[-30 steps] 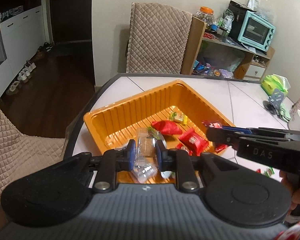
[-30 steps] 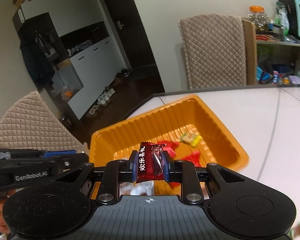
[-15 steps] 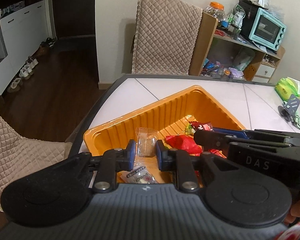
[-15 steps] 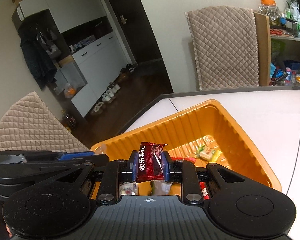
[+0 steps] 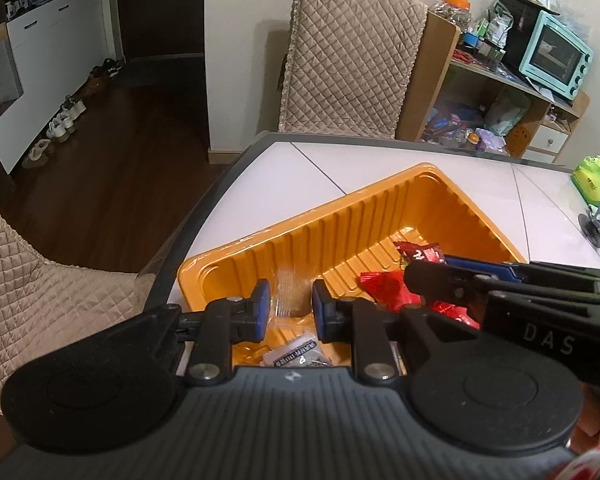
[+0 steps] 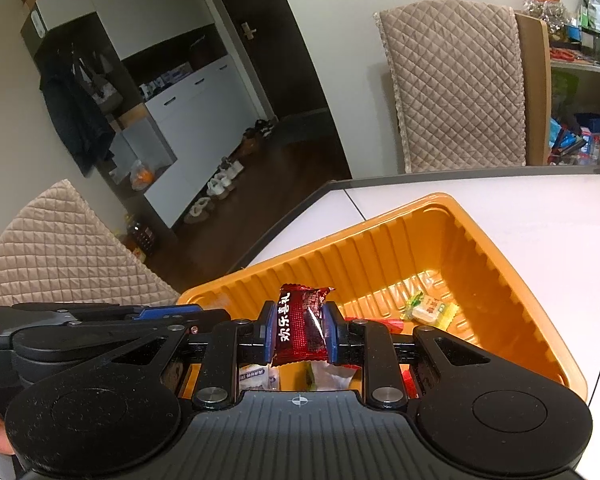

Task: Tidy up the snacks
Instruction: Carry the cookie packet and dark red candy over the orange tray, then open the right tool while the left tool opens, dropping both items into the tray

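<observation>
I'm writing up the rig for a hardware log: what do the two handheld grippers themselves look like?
Both match: the left gripper and right gripper have matte black bodies with ribbed grey tops, round black discs at each side, silver pivot screws and blue finger pads. White lettering "DAS" marks the right gripper's side in the left wrist view. No cables show.

Quilted chair (image 5: 352, 56), white cabinets (image 6: 188, 92), dark wood floor (image 5: 112, 176), cluttered shelf (image 5: 496, 120)

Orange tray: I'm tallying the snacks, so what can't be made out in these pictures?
- Near part of the orange tray: both views, hidden behind each tool's body.
- Clear packet between the left tool pads: blurred; gripped or loose, cannot tell.
- White wrappers under the right tool: right view, only slivers show beneath the dark red packet.
- Print on the yellow candy: too small.
</observation>
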Action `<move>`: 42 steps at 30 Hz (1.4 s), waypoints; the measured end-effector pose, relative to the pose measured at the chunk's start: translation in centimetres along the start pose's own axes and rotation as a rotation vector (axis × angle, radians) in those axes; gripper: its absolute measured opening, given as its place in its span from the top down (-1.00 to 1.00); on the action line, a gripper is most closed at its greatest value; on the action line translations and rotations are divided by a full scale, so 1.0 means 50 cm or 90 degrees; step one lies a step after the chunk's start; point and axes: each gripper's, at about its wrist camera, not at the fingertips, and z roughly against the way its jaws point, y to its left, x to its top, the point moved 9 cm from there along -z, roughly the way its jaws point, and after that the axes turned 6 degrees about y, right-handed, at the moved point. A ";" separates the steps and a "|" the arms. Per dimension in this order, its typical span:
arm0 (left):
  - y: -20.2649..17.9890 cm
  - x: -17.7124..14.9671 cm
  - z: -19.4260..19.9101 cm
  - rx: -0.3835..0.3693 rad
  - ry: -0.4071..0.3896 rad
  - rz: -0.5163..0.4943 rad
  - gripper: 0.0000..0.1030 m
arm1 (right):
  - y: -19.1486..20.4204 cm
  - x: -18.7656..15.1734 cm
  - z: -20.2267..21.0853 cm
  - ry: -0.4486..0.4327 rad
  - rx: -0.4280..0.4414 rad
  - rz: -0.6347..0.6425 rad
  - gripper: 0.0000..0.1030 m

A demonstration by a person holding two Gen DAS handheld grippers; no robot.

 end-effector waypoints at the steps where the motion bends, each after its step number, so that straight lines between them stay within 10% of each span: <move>1: 0.002 0.000 -0.001 0.000 -0.001 0.002 0.61 | 0.000 0.000 -0.001 0.000 0.001 0.001 0.52; 31: 0.027 -0.004 0.025 -0.002 -0.004 0.027 0.61 | 0.040 0.020 -0.021 -0.004 0.042 0.007 0.51; 42: 0.022 -0.023 0.044 -0.011 0.002 0.030 0.61 | 0.037 0.024 0.006 -0.015 0.047 -0.011 0.10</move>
